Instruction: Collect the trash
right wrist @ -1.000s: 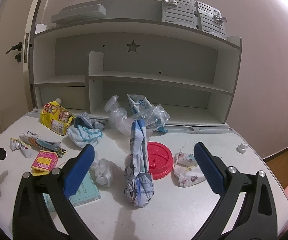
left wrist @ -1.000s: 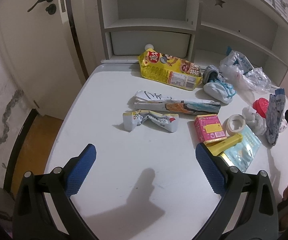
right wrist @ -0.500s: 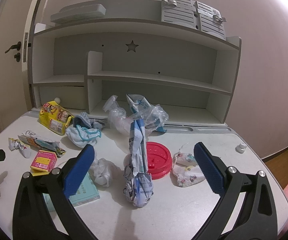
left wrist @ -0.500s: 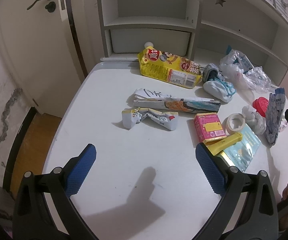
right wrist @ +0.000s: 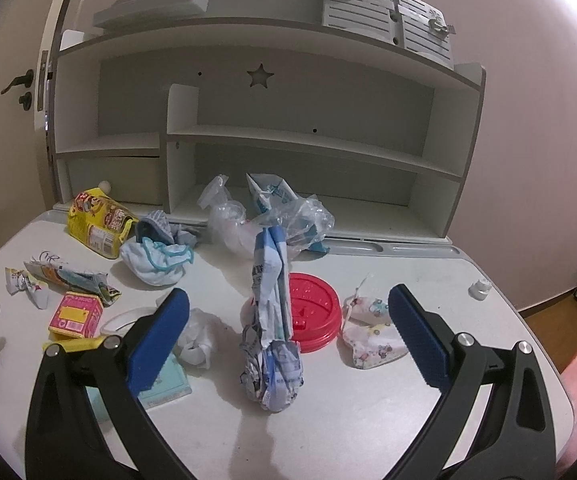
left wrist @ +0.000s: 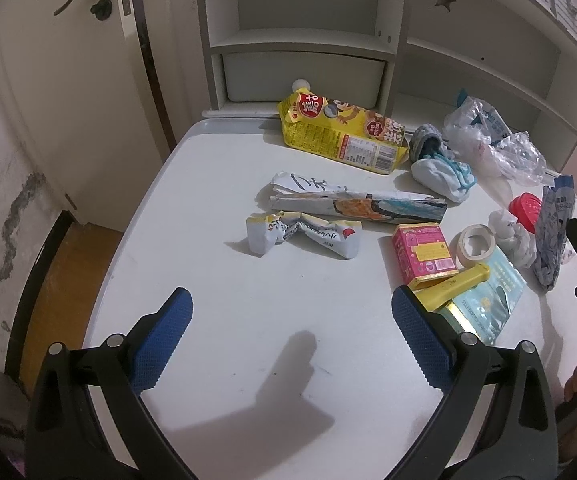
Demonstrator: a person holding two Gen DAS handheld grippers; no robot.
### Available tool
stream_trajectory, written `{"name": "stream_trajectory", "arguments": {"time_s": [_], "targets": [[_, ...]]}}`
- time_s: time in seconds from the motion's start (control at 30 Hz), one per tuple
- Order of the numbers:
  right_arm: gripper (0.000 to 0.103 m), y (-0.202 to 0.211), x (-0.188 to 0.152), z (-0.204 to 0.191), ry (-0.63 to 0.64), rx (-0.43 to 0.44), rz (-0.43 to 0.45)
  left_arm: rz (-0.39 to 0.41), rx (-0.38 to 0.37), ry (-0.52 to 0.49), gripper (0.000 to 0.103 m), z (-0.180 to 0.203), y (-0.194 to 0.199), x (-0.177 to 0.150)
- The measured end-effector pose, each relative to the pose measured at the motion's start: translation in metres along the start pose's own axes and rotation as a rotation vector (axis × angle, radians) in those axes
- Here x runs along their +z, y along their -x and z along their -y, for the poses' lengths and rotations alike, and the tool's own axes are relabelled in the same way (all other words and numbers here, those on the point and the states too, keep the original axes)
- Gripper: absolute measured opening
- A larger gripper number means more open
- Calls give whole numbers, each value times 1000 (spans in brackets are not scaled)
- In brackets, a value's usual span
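Bare table (left wrist: pixel 248 300) beneath left tongs (left wrist: pixel 290 334)

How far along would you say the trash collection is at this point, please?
Nothing looks collected yet. Both the left claw and right claw are open and empty above the table. Left: the yellow pouch, crumpled white wrapper, pink box, blue-and-white wrapper, red lid and clear plastic bags; no bin is visible.
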State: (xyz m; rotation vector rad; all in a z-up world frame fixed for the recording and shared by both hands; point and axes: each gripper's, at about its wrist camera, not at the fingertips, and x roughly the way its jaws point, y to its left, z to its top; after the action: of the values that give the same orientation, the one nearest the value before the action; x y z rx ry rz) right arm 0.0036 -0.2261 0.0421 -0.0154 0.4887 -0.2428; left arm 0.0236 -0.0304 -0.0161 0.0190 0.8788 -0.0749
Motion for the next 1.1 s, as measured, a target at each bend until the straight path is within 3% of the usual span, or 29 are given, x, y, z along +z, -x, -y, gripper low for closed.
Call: {"name": "stream_trajectory", "arguments": {"time_s": [0.83, 0.9, 1.0, 1.07, 1.1], "targets": [[96, 5, -1, 6, -46, 14, 56, -19, -8, -8, 97, 4, -2, 0], [96, 16, -4, 17, -70, 38, 120, -21, -26, -45, 97, 5, 1, 3], [96, 25, -2, 32, -94, 52, 126, 15, -36, -130, 97, 6, 9, 12], [96, 21, 0, 37, -71, 94, 69, 31, -14, -222, 97, 12, 10, 20], [96, 12, 2, 37, -47, 134, -8, 28, -2, -252, 97, 14, 8, 23]]}}
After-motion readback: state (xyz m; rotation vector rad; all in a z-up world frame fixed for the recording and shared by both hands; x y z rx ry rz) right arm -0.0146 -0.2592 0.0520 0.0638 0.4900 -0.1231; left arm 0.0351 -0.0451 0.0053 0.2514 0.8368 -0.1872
